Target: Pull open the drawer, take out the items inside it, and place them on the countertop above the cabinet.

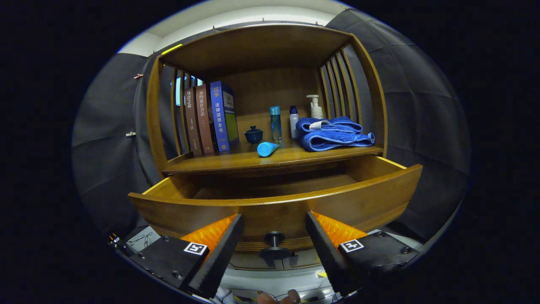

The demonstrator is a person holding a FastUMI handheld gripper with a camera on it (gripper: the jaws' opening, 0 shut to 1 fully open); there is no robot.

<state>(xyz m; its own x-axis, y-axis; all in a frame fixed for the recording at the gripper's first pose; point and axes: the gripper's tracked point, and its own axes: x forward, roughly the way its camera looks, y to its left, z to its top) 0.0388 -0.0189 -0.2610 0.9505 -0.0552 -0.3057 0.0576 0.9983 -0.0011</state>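
Observation:
The wooden drawer (274, 202) stands pulled out below the countertop (270, 159) of the cabinet. Its dark round knob (274, 245) sits between my fingers, and neither finger touches it. My gripper (274, 226) is open, level with the drawer front. What I can see of the drawer's inside is bare wood; its front part is hidden behind the drawer face. On the countertop lie a light blue tube (267, 148) on its side, a folded blue towel (331, 133), a small dark blue lidded cup (253, 134), a tall blue bottle (276, 122), a white bottle (294, 121) and a pump bottle (315, 106).
Three books (211, 118) stand upright at the left of the countertop. Slatted wooden sides (337, 84) and a wooden top close in the shelf space. A person's fingertips (278, 297) show below the gripper.

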